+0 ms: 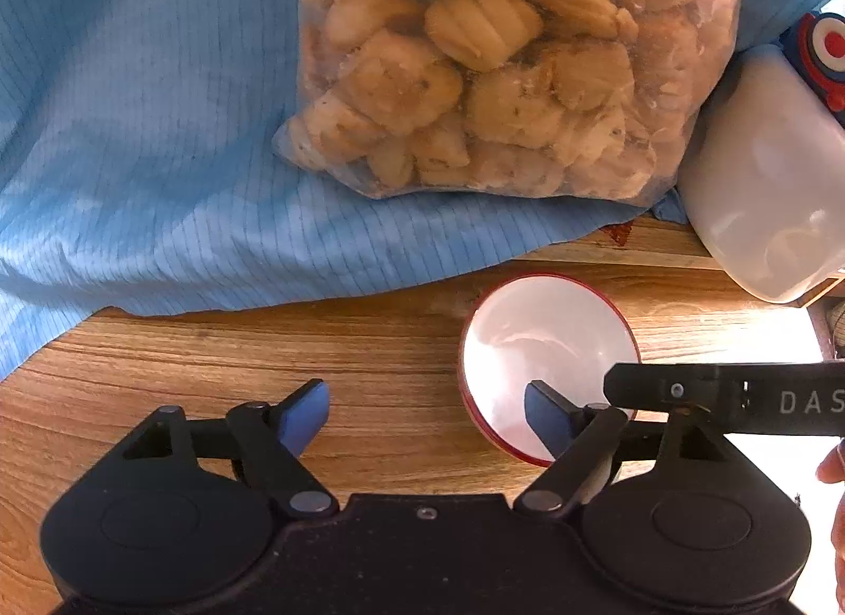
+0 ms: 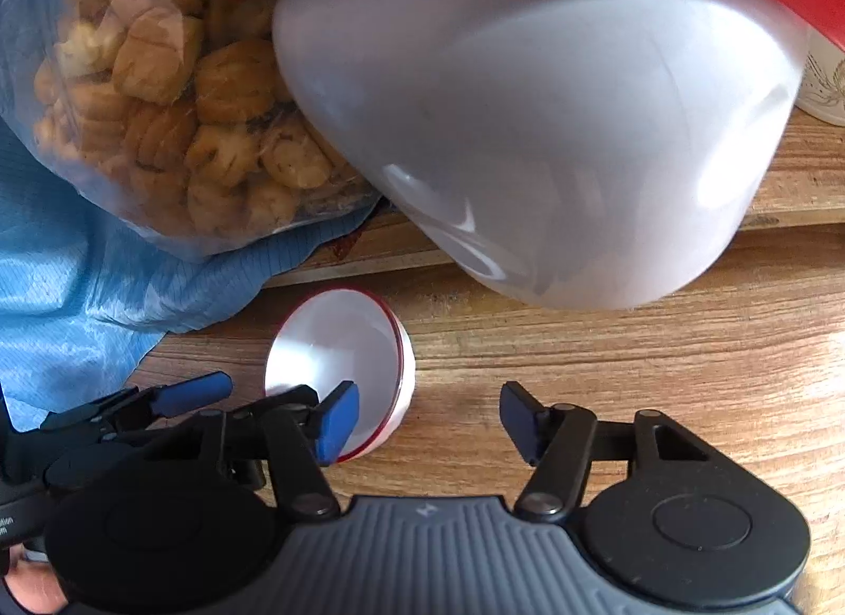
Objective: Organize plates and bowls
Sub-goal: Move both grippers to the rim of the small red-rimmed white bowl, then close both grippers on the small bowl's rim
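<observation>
On the wooden counter, just in front of a rumpled blue cloth, stands a small white bowl with a thin red rim, upright and empty. Both grippers hang over it, angled down. The left gripper has its jaws apart: its right blue pad sits over the near inside of the bowl, its left pad over bare wood, neither pressing on anything. The right gripper is likewise open, its left pad overlapping the bowl's near right edge in view, its right pad over bare counter. Whether any pad touches the bowl I cannot tell. Behind the bowl, a clear bag of cookies rests on the cloth. To its right a large translucent white container leans tilted.
</observation>
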